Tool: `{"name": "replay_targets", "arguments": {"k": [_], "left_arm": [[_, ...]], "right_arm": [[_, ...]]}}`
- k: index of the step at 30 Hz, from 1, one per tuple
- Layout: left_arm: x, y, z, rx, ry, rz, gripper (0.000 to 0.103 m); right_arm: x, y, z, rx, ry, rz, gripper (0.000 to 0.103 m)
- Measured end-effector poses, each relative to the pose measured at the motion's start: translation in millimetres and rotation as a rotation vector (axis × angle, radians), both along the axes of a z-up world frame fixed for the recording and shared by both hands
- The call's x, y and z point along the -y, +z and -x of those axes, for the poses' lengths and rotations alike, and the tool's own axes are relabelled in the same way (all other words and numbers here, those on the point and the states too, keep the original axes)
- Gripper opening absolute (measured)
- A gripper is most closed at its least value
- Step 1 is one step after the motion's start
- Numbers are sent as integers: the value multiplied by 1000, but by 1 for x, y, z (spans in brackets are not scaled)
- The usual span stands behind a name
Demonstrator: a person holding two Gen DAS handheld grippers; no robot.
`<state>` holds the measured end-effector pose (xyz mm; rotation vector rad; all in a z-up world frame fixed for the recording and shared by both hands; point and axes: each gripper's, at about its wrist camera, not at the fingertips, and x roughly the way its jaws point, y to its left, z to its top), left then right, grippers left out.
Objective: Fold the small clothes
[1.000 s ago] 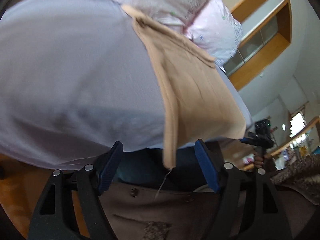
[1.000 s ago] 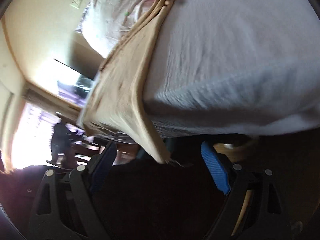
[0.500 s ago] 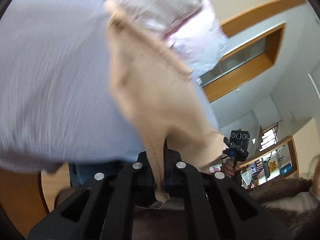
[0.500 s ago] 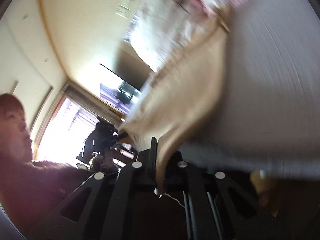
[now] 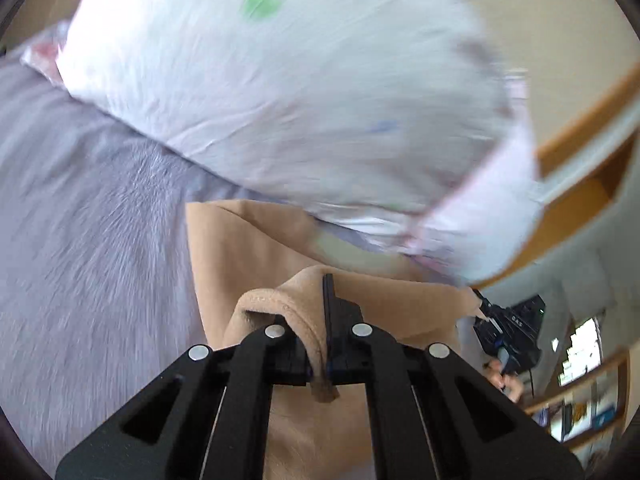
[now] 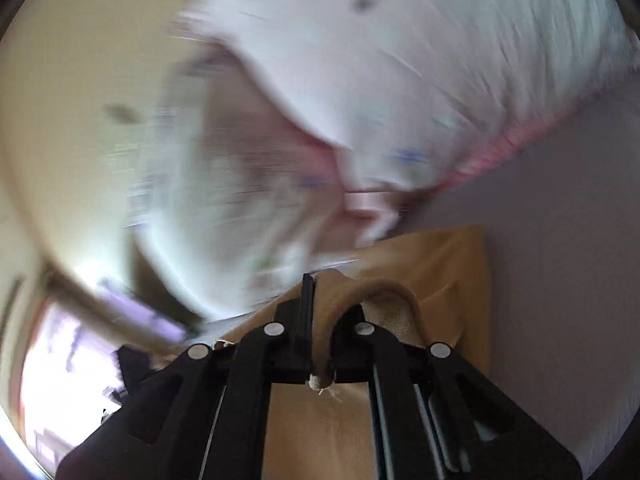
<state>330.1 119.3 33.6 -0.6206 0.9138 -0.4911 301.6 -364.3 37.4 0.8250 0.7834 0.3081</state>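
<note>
A tan garment (image 5: 236, 256) lies on a grey-lilac bed sheet (image 5: 88, 216). My left gripper (image 5: 320, 364) is shut on a corner of it, with the cloth bunched over the left finger. My right gripper (image 6: 320, 376) is shut on another corner of the same tan garment (image 6: 448, 280), which loops over the right finger. The cloth is doubled forward over itself, its far edge close to the pillow. The right wrist view is heavily blurred.
A white pillow (image 5: 288, 80) with small coloured prints lies just beyond the garment; it also shows in the right wrist view (image 6: 420, 60). A cream wall and wooden trim (image 5: 580, 128) stand behind. The other gripper (image 5: 512, 332) shows at the right.
Both grippers have shut on the garment's near corners and carried them up and forward toward the pillow, folding the cloth over.
</note>
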Motion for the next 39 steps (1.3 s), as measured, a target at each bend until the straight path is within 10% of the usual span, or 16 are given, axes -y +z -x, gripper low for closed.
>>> {"name": "replay_targets", "arguments": {"k": [5,8,11,15,25,32,36,39], "left_arm": [[-9,-25,-32,-82,44,89,3],[-23,-37,-35,-124,73,216,4],[-43,-45,-31,-169,120,400,6],[-78,-21,-4,-63,231,387,90],[-67,-10,70,-118,17,47,89],[-29,-31,81,-155,-27,-23,86],[-27,-44,86,-239,52,54,20],[-16,-20,85,-165,50,63,16]], "right_arm": [[1,-28,-26,-103,-89,-18,8],[4,-32,-36,-103,-133,-20,44],[13,-23,-32,-77,-191,-10,54],[9,-5,-7,-9,-128,-3,59],[-25,-8,51,-94,-47,198,61],[-8,23,86,213,-75,90,84],[22,7,92,246,-149,-14,86],[46,-1,100,235,-217,-99,86]]}}
